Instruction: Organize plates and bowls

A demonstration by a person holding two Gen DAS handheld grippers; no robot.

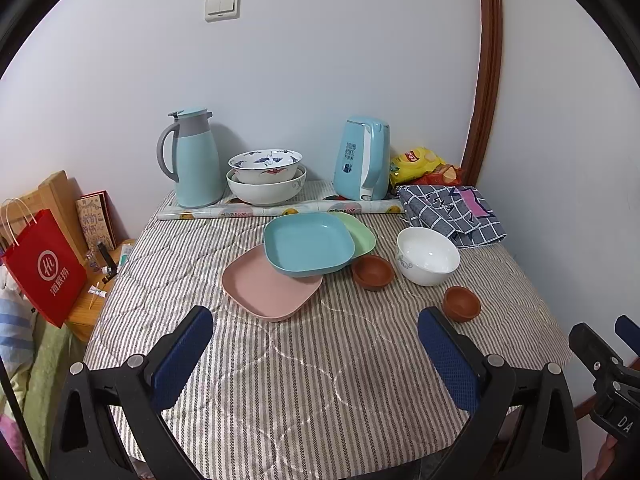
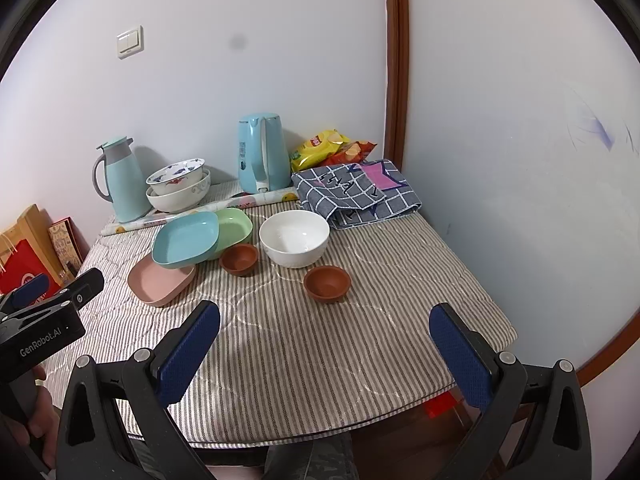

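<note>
Nothing has yet been gathered, so the task is judged to be at its opening step, with the first pick still to be chosen.

In the left wrist view, the left gripper [image 1: 316, 340] is seen at the bottom of the frame, its jaws spread wide and nothing held between them. Above it, at centre, 3 square plates lie overlapped on the striped table cover [image 1: 320, 380]: the pink plate [image 1: 264, 288] lowest and leftmost, the blue plate [image 1: 308, 242] resting on it, and the green plate [image 1: 362, 232] partly hidden behind the blue one. Just right of the plates a small brown bowl [image 1: 373, 271] is found, then the white bowl [image 1: 427, 255], and lower right a second brown bowl [image 1: 461, 303].

In the right wrist view, the right gripper [image 2: 324, 344] is likewise shown wide apart and empty at the bottom of the frame, with the second brown bowl nearest to it.

At the back of the table 2 larger bowls [image 1: 266, 178] are already nested; whether they belong to the job cannot be told.

The next move is judged to call for squaring the plates into 1 stack, a rim being pinched thinly, and for the 2 brown bowls to be nested.
</note>
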